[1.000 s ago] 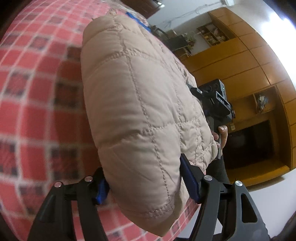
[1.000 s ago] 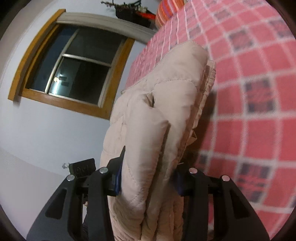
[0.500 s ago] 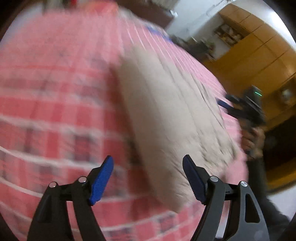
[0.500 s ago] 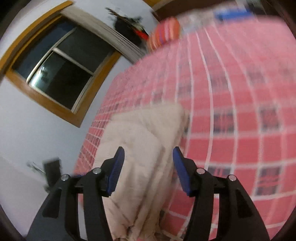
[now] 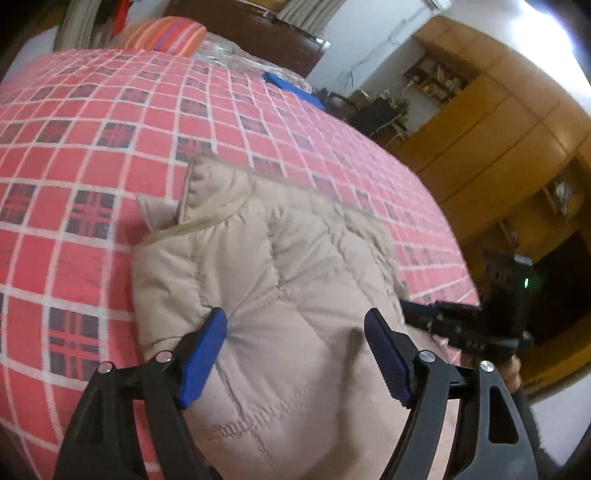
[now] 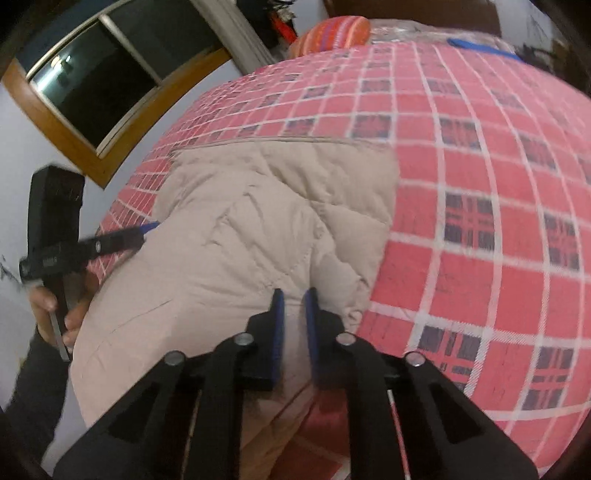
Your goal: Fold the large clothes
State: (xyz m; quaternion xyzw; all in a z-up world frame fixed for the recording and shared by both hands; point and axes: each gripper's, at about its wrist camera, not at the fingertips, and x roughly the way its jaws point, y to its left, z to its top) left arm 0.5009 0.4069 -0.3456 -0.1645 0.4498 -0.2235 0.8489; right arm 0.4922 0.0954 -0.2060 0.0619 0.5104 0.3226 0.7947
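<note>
One quilted beige jacket [image 5: 280, 295], folded into a thick bundle, lying on the near part of one bed under a red checked cover [image 5: 92, 147]. Two grippers, each with two blue-padded fingers. Left gripper [image 5: 295, 350] over the jacket's near end, fingers wide apart, nothing between them but the fabric below. Right gripper [image 6: 293, 314] low over the jacket's near right corner, fingers nearly together with a narrow gap; whether any cloth is pinched there, cannot tell. One striped orange pillow [image 5: 162, 35] and one blue flat item [image 5: 291, 86] at the far end of the bed. Left wrist view only: wooden cabinets [image 5: 498, 129] along the wall, right gripper seen side-on at the jacket's edge. Right wrist view only: one dark window [image 6: 99, 74] in a wooden frame, one hand [image 6: 55, 310] on the left gripper's handle.
</note>
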